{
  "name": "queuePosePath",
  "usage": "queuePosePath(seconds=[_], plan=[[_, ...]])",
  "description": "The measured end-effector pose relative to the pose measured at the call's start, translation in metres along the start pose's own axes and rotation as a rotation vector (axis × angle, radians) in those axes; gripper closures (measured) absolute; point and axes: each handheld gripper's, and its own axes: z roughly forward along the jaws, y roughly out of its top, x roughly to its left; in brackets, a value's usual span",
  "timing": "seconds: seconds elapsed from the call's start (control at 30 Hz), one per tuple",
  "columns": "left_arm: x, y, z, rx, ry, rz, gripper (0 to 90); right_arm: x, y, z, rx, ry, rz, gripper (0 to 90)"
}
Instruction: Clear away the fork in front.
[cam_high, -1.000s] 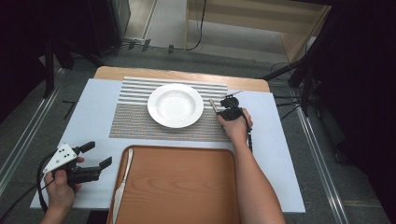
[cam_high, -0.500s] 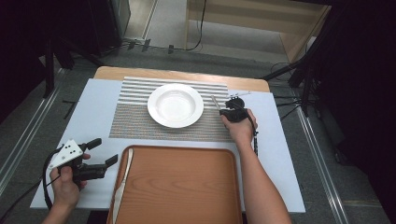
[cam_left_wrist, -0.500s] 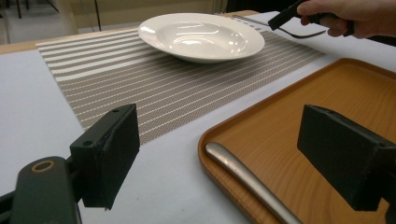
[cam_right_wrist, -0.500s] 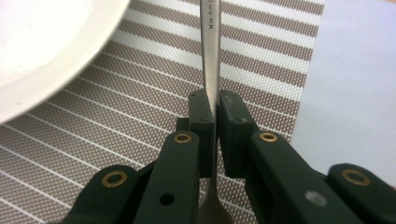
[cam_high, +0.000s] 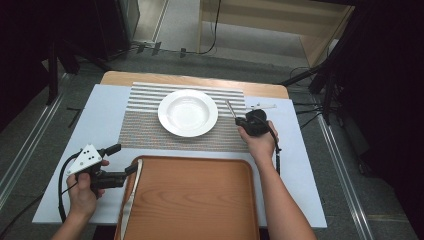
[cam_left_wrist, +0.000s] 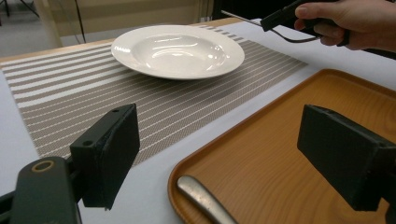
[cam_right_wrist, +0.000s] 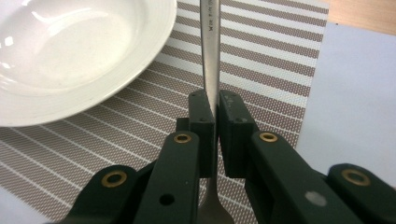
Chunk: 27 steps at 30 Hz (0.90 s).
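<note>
In the high view, the right gripper (cam_high: 239, 119) held a fork (cam_high: 230, 108) just right of the plate (cam_high: 188, 112), over the mat (cam_high: 145, 131).

The left gripper view showed the left gripper (cam_left_wrist: 224, 144) wide and empty over the tray (cam_left_wrist: 299, 140).

In the right gripper view, clamped on the handle (cam_right_wrist: 211, 56); it should probably be laid parallel beside the plate, clear of its rim.

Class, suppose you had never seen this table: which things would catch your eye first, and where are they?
The white plate on the striped placemat stands out at once. Just right of it, the right gripper is shut on a metal utensil. Nearer, a wooden tray lies beside the open left gripper.
</note>
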Motion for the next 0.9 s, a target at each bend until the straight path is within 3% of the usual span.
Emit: queuePosePath(seconds=[0.1, 0.27, 0.9], plan=[[-0.003, 0.005, 0.005, -0.015, -0.031, -0.023, 11.5, 0.002, -0.004, -0.007, -0.022, 0.010, -0.005, 83.2], [-0.010, 0.012, 0.014, -0.016, -0.043, -0.003, 11.5, 0.006, -0.011, -0.020, -0.061, 0.021, -0.012, 83.2], [-0.041, 0.034, 0.054, -0.044, -0.131, -0.008, 11.9, 0.038, -0.035, -0.061, -0.193, 0.096, -0.048, 83.2]])
